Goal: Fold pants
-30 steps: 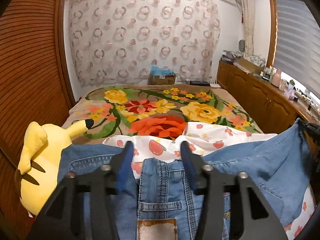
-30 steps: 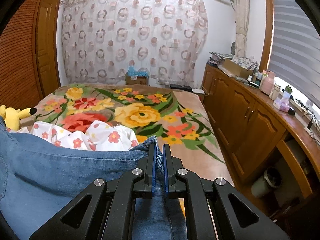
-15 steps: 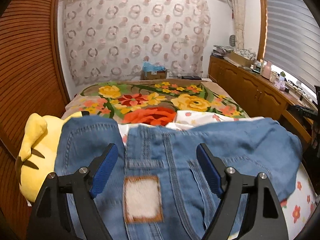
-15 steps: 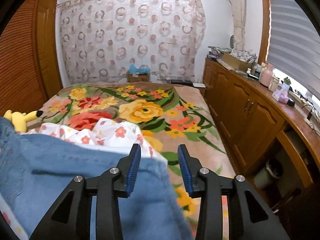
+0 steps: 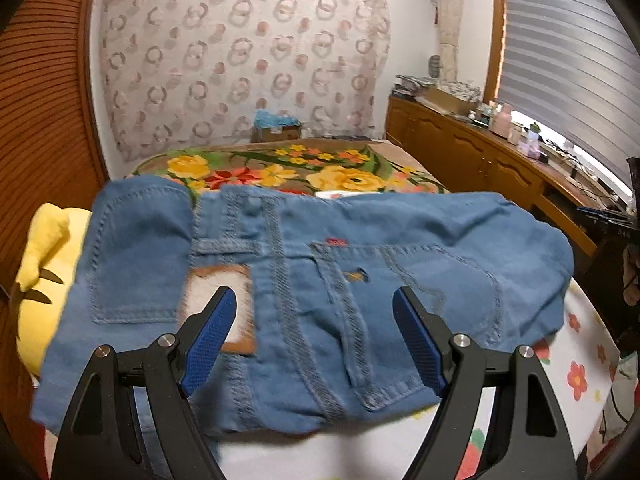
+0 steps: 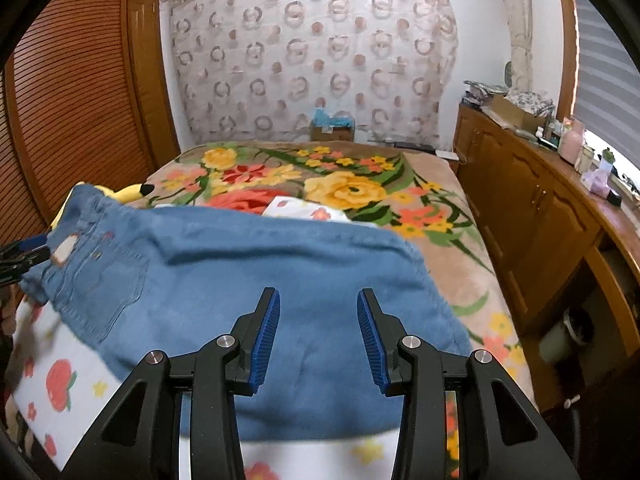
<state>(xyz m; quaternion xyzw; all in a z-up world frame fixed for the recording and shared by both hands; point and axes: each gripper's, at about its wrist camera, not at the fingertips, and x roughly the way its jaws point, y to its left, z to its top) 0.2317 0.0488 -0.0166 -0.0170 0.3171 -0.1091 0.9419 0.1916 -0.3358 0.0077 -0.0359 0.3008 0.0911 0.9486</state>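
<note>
Folded blue denim pants (image 5: pixel 320 280) lie on a white flowered sheet at the near end of the bed, waistband with its brown leather patch (image 5: pixel 218 300) toward the left. My left gripper (image 5: pixel 314 336) hovers over the patch and back pocket, jaws wide apart with nothing pinched. In the right wrist view the same pants (image 6: pixel 248 288) spread across the middle. My right gripper (image 6: pixel 318 336) is open above the plain denim at the folded end, pads clear of the cloth. The left gripper's tip (image 6: pixel 24 252) peeks in at the far left edge.
A yellow plush toy (image 5: pixel 40 272) lies left of the pants against a wooden slatted door (image 5: pixel 36 100). The floral blanket (image 6: pixel 340 188) covers the bed beyond. Wooden cabinets (image 6: pixel 532 216) with clutter on top run along the right side. A white flowered sheet (image 6: pixel 60 380) lies under the pants.
Both grippers let go of the denim and drew back toward the near end of the bed. The pants now lie folded flat; the right jaws went from shut to open, the left opened wider.
</note>
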